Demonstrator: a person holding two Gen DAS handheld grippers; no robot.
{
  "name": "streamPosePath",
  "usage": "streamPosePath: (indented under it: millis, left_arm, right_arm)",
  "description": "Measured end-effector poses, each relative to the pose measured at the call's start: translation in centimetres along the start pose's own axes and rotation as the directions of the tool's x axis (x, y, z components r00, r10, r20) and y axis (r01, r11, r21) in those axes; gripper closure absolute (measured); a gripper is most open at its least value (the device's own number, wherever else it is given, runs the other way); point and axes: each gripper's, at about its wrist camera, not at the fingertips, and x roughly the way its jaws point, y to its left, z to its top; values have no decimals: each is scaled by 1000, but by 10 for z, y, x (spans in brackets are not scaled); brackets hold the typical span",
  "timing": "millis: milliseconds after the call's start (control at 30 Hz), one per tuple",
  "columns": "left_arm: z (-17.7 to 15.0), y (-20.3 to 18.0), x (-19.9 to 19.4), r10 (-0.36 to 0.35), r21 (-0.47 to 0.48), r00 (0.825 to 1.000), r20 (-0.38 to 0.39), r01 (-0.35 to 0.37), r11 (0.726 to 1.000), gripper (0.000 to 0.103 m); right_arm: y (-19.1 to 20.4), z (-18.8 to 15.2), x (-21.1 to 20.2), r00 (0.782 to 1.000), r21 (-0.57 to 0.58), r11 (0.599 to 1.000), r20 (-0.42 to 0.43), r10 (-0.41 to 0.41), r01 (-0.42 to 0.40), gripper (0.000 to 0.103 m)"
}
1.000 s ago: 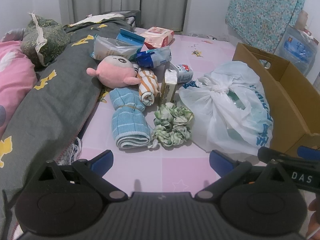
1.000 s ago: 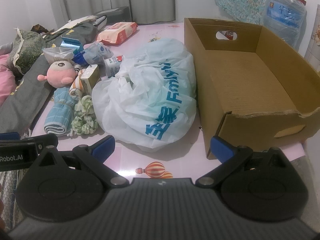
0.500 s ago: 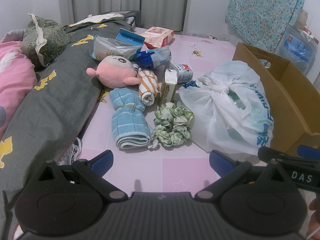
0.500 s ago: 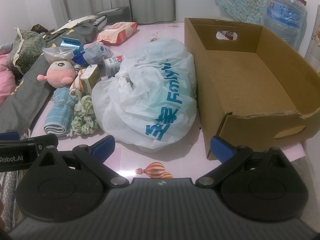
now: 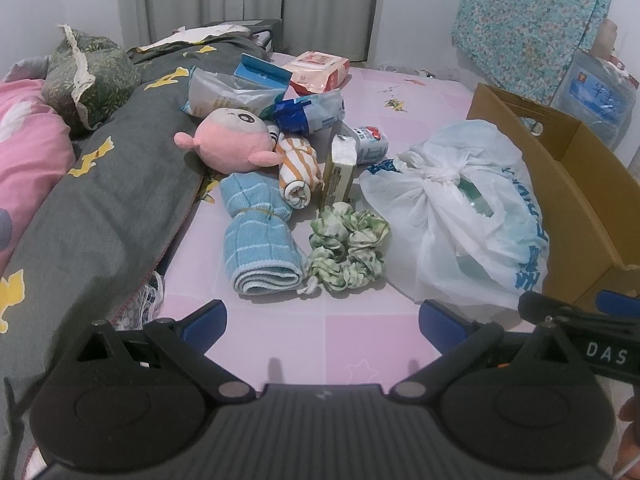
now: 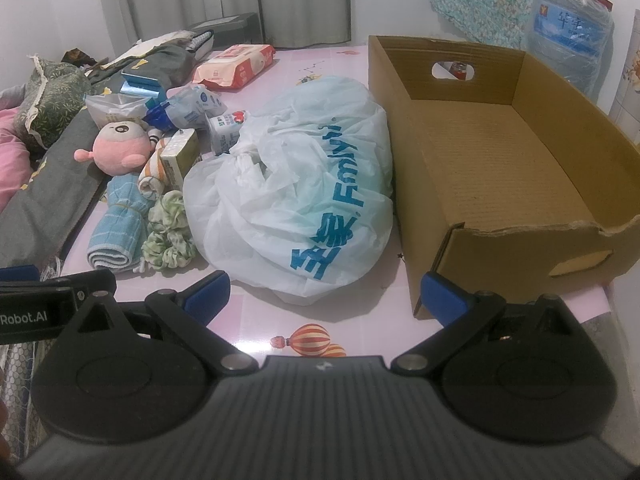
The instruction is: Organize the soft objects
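On the pink sheet lie a rolled blue towel (image 5: 256,236), green scrunchies (image 5: 346,246), an orange-striped rolled cloth (image 5: 298,172), a pink plush toy (image 5: 232,140) and a knotted white plastic bag (image 5: 464,216). In the right wrist view the white plastic bag (image 6: 296,200) sits against an empty cardboard box (image 6: 500,168), with the blue towel (image 6: 118,228) and the scrunchies (image 6: 168,232) to its left. My left gripper (image 5: 322,320) stands open just short of the towel and scrunchies. My right gripper (image 6: 324,294) stands open in front of the bag. Neither holds anything.
Behind the soft things lie a yellow carton (image 5: 340,168), a milk carton (image 5: 370,144), snack packs (image 5: 310,110) and a wet-wipes pack (image 5: 318,70). A grey quilt (image 5: 100,200) and a pink pillow (image 5: 24,152) fill the left. A water jug (image 6: 568,40) stands behind the box.
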Motion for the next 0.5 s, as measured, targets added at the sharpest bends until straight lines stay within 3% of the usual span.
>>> streamPosePath:
  millis: [333,500]
  left_arm:
    - [-2,3,4,16,-10,1000,1,-16,1000,0]
    - [9,7,0,42,13,998,36,-43,999,0]
  right_arm:
    - [1,0,1,1000,-8,1000,13,-11,11,1]
    - [3,9,-8,997,-38,999,71,-6,9,1]
